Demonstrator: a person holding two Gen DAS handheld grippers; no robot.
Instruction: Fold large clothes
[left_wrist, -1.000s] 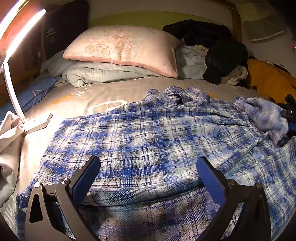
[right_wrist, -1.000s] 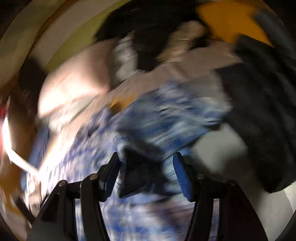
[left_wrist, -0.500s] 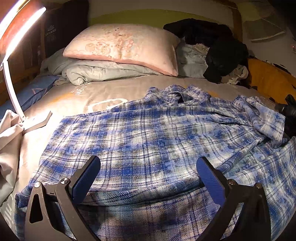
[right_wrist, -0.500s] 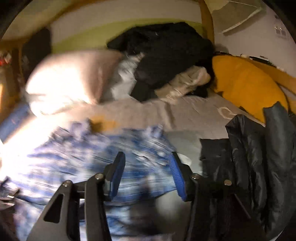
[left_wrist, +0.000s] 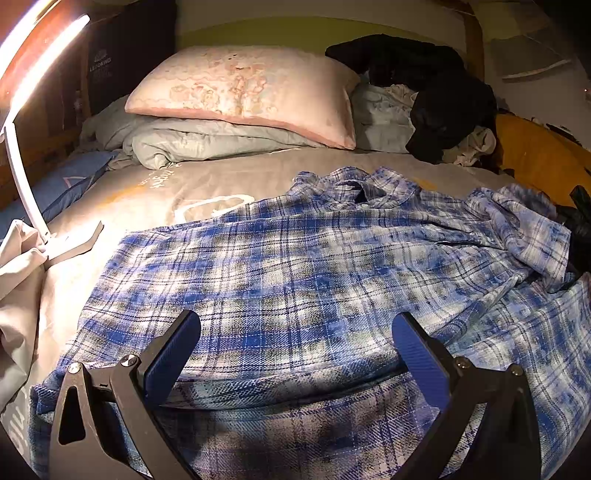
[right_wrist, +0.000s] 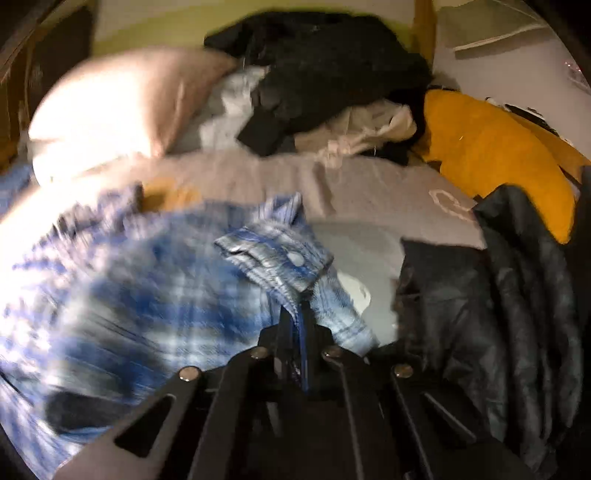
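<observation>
Across the bed (left_wrist: 229, 177), a blue plaid shirt (left_wrist: 295, 273) is spread with its collar toward twelve o'clock, below a pink pillow (left_wrist: 243, 88) and a heap of dark clothes (left_wrist: 424, 85). One crosswise fold is seen near six o'clock in the left wrist view, where the hem appears to have been turned up over the body; the cloth above it lies fairly flat. The left tongs (left_wrist: 295, 350) are held spread wide above that fold, nothing being gripped. At three o'clock the sleeve (left_wrist: 524, 229) is bunched loosely on the shirt's edge. In the right wrist view, which is blurred, the right tongs (right_wrist: 297, 325) are clenched on the sleeve's cuff (right_wrist: 273, 254), beside a dark padded jacket (right_wrist: 480, 314) at three o'clock. The task is judged to be at an early stage: the sleeve is yet to be laid across the body, the other side is unfolded, and the final compact folds remain.
</observation>
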